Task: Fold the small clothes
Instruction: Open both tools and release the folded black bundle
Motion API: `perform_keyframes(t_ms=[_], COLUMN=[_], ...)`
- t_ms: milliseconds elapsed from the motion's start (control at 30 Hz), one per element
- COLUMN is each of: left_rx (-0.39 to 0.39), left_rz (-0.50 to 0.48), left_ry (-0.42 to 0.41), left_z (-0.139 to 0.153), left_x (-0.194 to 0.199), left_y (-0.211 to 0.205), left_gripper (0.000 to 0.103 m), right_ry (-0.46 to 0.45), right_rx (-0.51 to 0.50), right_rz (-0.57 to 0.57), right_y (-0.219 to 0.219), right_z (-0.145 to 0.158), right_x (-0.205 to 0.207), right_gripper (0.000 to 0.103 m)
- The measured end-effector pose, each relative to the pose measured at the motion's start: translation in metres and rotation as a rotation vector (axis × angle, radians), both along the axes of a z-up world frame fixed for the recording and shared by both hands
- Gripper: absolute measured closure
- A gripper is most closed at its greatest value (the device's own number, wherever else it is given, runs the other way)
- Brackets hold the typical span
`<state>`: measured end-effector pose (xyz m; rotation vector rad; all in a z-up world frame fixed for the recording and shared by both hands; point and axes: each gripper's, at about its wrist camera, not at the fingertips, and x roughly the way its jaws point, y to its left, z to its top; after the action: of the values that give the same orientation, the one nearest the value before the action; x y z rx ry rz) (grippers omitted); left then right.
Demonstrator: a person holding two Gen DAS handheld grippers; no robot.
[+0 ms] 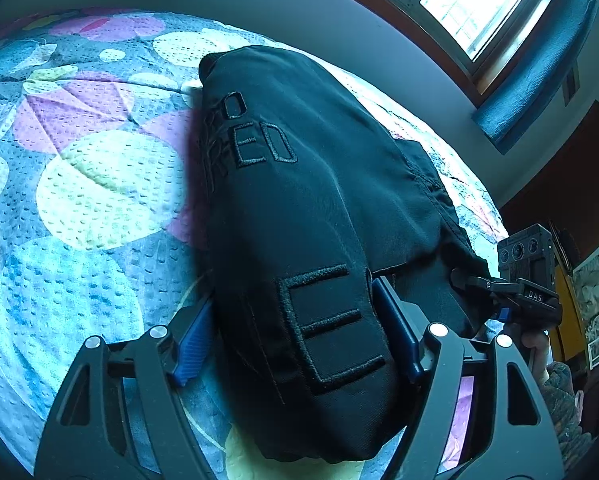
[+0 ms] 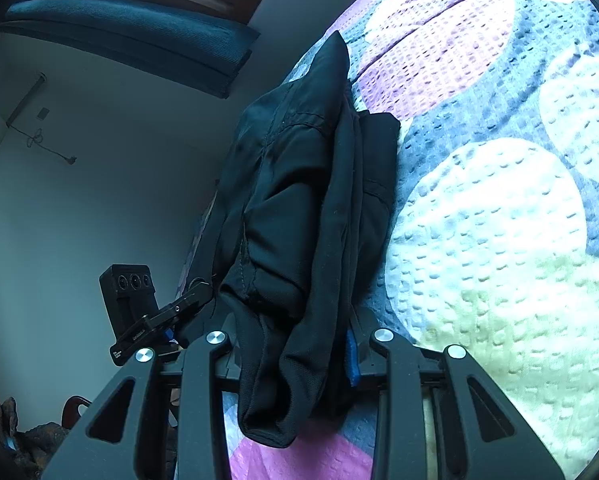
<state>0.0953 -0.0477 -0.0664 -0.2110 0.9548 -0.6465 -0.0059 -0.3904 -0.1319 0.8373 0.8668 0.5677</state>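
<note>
The left gripper [image 1: 299,332] is pinching one black garment [image 1: 319,200], smooth woven cloth with raised embroidered letters; the right gripper [image 2: 295,344] is pinching its bunched folds, lifting it over one dimpled, circle-patterned bedspread [image 1: 79,200].

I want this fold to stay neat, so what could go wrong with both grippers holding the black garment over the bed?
1. The left gripper pinches a thick bunch of the garment; layers could slip out unevenly.
2. In the right gripper loose folds hang below the fingers and may land crumpled on the quilt.
3. The grippers sit close together, so they could bump.
</note>
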Motion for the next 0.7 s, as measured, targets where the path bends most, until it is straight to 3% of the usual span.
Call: perform_keyframes(t_ms=[333, 700], left_rx=[0.007, -0.008], left_rz=[-0.005, 0.021], left_ry=[-0.012, -0.004], left_z=[-0.0023, -0.0057], left_x=[0.0020, 0.0042], left_y=[-0.0021, 0.0017], left_gripper=[0.025, 0.012], right_ry=[0.000, -0.013], right_rx=[0.026, 0.057], right_rz=[0.004, 0.008], right_y=[-0.0045, -0.0094], right_z=[-0.0027, -0.0020], right_x=[0.0014, -0.0007], right_gripper=[0.070, 0.065])
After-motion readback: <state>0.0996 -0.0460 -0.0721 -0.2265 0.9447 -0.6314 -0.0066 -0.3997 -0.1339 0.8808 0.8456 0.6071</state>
